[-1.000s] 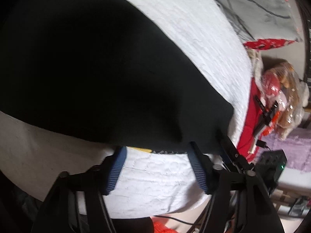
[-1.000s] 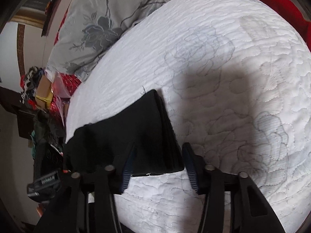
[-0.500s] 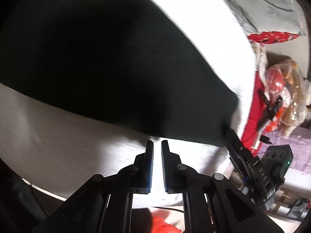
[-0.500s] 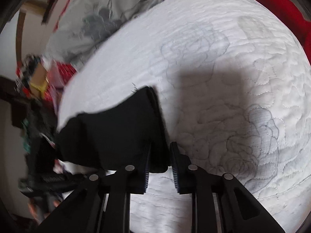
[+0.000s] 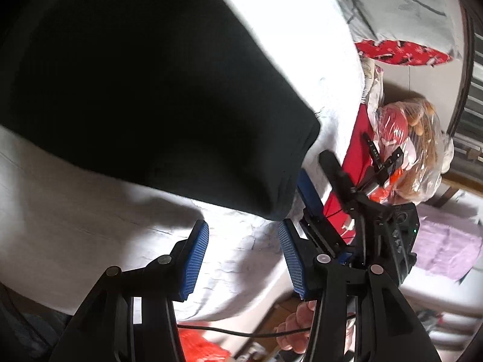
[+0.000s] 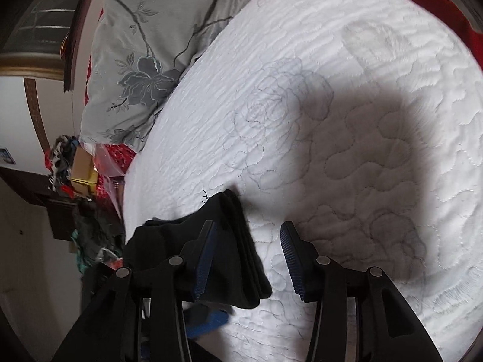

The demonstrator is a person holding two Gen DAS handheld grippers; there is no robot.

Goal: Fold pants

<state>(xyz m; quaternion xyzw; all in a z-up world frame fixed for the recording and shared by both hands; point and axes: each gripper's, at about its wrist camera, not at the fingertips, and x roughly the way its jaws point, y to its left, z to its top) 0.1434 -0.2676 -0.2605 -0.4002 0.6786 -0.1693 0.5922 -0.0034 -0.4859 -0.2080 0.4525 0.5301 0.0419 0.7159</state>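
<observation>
Nearest, the left gripper [image 5: 243, 252] has just been opening; its ribbed blue pads stand apart over bare quilt, nothing between them, likely lining up on the hem just ahead. The right gripper [image 6: 249, 258] has also been opening, its jaws straddling the corner of the pants [image 6: 229, 250] without pressing it. The pants, black, soft and matte, lie folded in layers on the white stitched quilt [image 6: 347, 150], edges squared for another fold. Beyond sits a grey floral pillow [image 6: 151, 48]
</observation>
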